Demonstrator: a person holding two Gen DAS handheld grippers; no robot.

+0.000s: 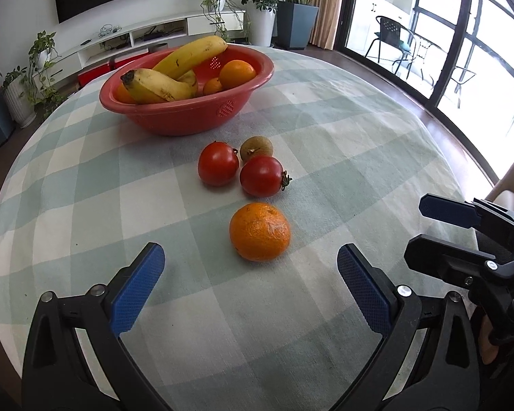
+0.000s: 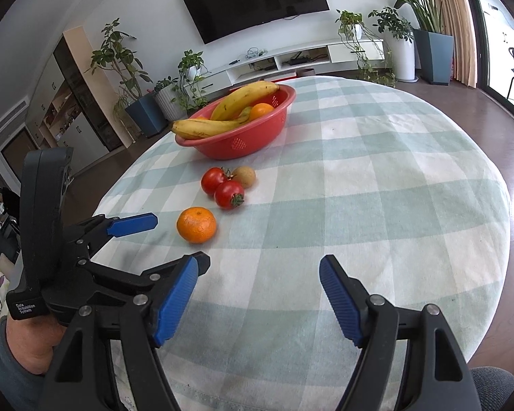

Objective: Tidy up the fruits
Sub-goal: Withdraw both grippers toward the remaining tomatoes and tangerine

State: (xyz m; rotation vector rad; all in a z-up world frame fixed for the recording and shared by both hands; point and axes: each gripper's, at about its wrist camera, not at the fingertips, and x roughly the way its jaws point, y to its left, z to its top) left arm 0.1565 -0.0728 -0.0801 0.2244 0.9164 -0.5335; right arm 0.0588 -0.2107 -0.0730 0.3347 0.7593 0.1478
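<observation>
**Sitting loose on the counter: four fruits outside the red bowl**

Resting alone on the checked cloth, the round orange mandarin with a scuffed patch of peel point(image 1: 259, 232) lies nearest the two tools, with nothing touching it. Just beyond it are two glossy red tomatoes, the nearer one point(image 1: 261, 176) showing its green stem to the side and the farther one point(image 1: 218, 163) close against it. A small brown fuzzy kiwi point(image 1: 256, 148) sits right behind the pair, touching or almost touching them. Farther back stands the red oval plastic bowl with perforated sides point(image 1: 188, 116). It holds two yellow bananas with brown flecks point(image 1: 174, 72), one lying over the rim, and at least two oranges point(image 1: 237, 74) tucked beside them.

All of this sits on the round counter covered by a pale green and white checked tablecloth point(image 1: 342, 144).

The left tool point(image 1: 250, 284), black-framed with blue ribbed pads, hangs just short of the mandarin with its jaws spread wide and nothing between them. The right tool point(image 2: 258, 299), of the same build, is off to the mandarin's right, over bare cloth, its jaws likewise standing well apart and empty. A hand in a grey sleeve point(image 2: 31, 339) grips the left tool's handle.

Around the counter are a wall-mounted black television point(image 2: 257, 0), a low white media shelf point(image 2: 305, 58) and several potted plants point(image 2: 120, 65).
</observation>
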